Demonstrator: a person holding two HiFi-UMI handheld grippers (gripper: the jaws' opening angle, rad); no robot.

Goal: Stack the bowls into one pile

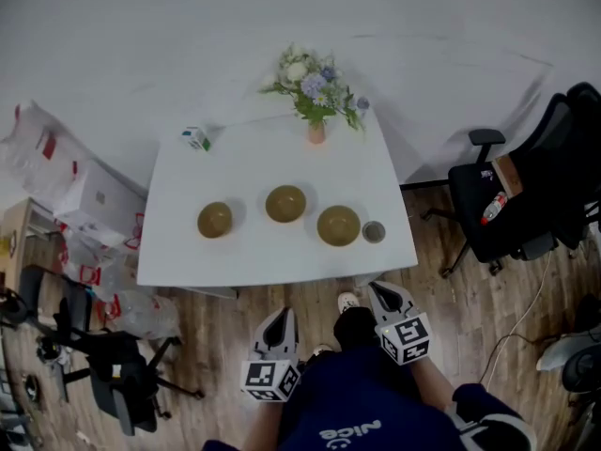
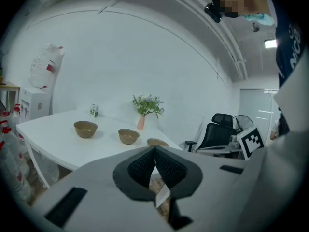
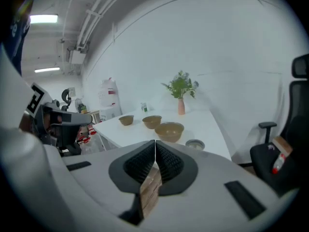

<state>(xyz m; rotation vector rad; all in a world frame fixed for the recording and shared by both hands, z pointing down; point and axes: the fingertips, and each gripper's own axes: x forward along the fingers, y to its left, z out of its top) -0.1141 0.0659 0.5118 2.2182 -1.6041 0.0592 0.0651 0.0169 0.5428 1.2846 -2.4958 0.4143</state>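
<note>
Ahead, white table bearing three bowls — white wall, wood floor.

The white table is bare along its near edge, lower centre of the head view, ahead of three bowls and a small dish. A vase and carton line the far edge; an office chair blocks the right, bags the left.

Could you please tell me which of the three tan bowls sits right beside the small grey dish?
The rightmost bowl in the head view; the grey dish lies just to its right. The middle bowl and left bowl stand farther away.
</note>
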